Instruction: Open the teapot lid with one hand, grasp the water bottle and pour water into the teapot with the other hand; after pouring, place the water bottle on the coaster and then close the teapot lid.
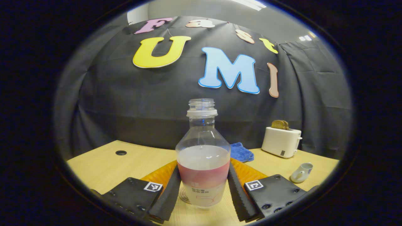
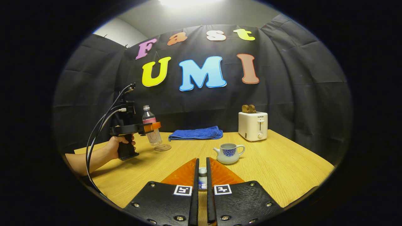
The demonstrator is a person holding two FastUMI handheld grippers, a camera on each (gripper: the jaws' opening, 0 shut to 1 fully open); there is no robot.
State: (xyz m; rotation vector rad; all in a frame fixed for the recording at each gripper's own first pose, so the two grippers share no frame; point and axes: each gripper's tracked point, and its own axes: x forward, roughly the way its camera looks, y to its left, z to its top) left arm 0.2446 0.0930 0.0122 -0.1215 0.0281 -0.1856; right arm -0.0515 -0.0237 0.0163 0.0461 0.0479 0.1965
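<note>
Here the water bottle (image 1: 203, 163) stands upright on the coaster (image 1: 184, 195), uncapped, and the left gripper (image 1: 203, 193) brackets it at label height: one finger lies along each flank of the bottle, but in the left gripper view I cannot tell whether both pads press or merely flank it. From the right gripper view the same bottle (image 2: 151, 129) sits at about ten o'clock on the table (image 2: 282, 163), its base over the round coaster (image 2: 162, 147), with a person's hand (image 2: 117, 145) on the handle of the left gripper (image 2: 153, 126). That placement suggests the pouring is finished and the bottle is at its resting spot, so letting go looks like the step in hand. The bottle is roughly half full of clear water, the level just above the pink label band. The teapot (image 2: 229, 153) stands at about one o'clock, just beyond the right gripper (image 2: 202, 183), mouth open and uncovered; whether it holds water is too small to judge. The right gripper is clenched on the teapot lid (image 2: 202, 182), a small pale piece pinched between its nearly closed fingers, held low over the table and apart from the pot, presumably kept clear of the spout of water until it goes back on. A blue towel (image 2: 196, 133) and a white toaster (image 2: 252, 125) sit along the far edge, out of the way.
</note>
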